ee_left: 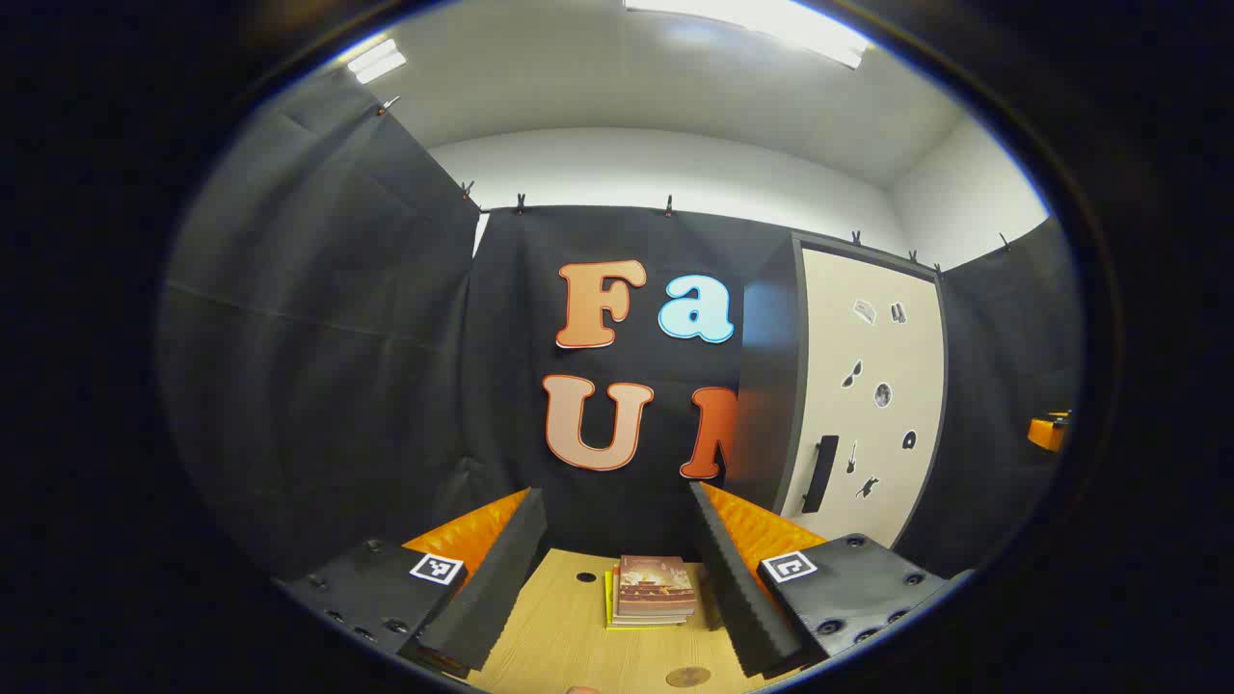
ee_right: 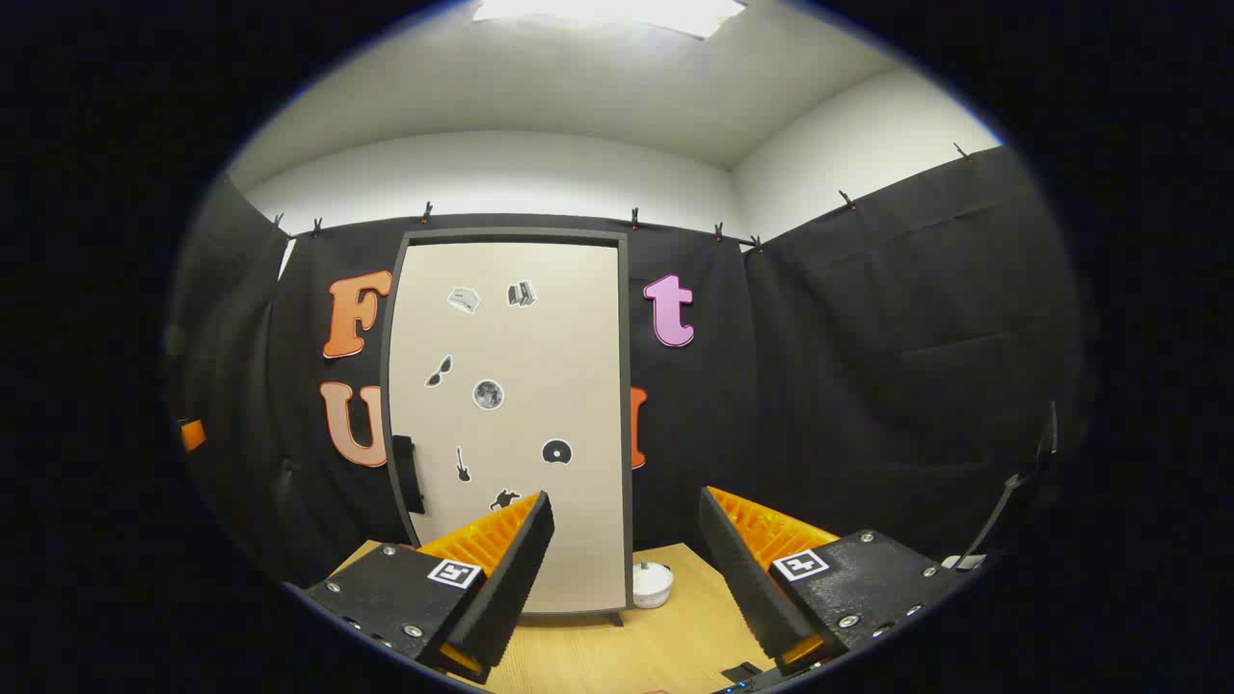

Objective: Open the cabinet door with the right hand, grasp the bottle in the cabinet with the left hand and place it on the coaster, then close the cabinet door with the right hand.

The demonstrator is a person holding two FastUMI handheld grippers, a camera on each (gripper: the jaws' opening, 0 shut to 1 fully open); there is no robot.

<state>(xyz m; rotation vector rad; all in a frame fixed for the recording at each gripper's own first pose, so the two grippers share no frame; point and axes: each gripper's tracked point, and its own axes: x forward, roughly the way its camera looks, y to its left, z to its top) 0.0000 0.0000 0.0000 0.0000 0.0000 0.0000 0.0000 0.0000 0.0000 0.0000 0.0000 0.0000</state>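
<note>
The tall dark cabinet (ee_right: pixel 627 386) stands on the wooden table with its cream, sticker-covered door (ee_right: pixel 511 414) closed, hiding its inside. A dark handle (ee_right: pixel 405 474) sits on the door's left edge. My right gripper (ee_right: pixel 627 501) is open, held in front of the door and apart from it. In the left gripper view the cabinet door (ee_left: pixel 872 395) is off to the right, with its handle (ee_left: pixel 818 472) facing me. My left gripper (ee_left: pixel 617 496) is open with nothing between its fingers. A round brown coaster (ee_left: pixel 687 677) lies on the table just below it.
A small stack of books (ee_left: pixel 654 588) lies on the wooden table (ee_left: pixel 559 636) ahead of the left gripper. A small white round object (ee_right: pixel 652 583) sits by the cabinet's right foot. Black cloth walls close in the booth on all sides.
</note>
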